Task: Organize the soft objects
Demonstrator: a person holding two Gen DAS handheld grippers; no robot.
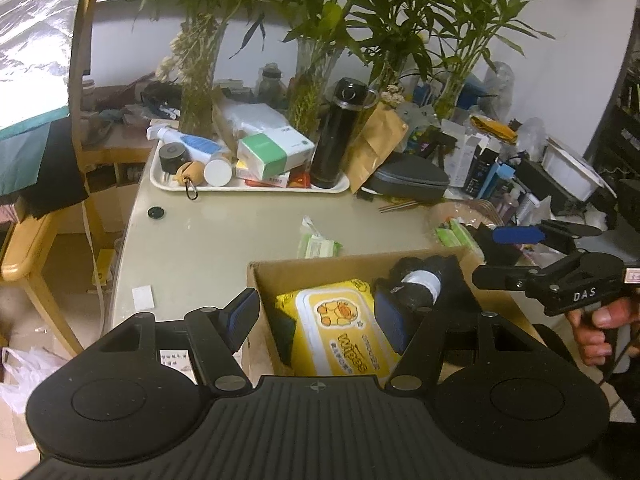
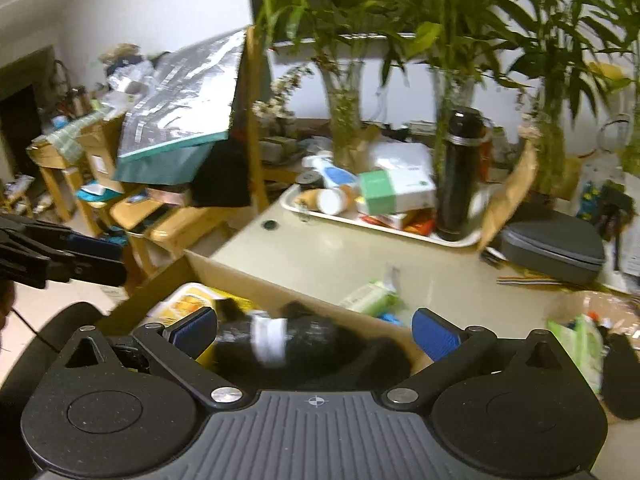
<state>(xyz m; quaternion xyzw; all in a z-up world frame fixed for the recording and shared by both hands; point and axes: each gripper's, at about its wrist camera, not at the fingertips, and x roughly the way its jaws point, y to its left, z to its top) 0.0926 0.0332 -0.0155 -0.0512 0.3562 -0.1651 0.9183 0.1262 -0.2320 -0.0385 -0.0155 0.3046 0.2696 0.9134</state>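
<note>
The left tongs (image 1: 318,322) have a matte black body with a ribbed centre plate bearing a small crosshair mark. Two round domed housings flank it, each with a raised disc. Black link arms run forward from silver pivot screws to two fingers faced with ribbed blue pads (image 1: 243,314). The right tongs (image 2: 316,334) are built the same: grey-black ribbed plate, crosshair mark, silver screws, blue pads (image 2: 436,334). Seen from the left camera, their side carries white letters "DAS", a small white label at the rear and a black handle held by a hand (image 1: 600,320), with a thin black cable hanging below.
</note>
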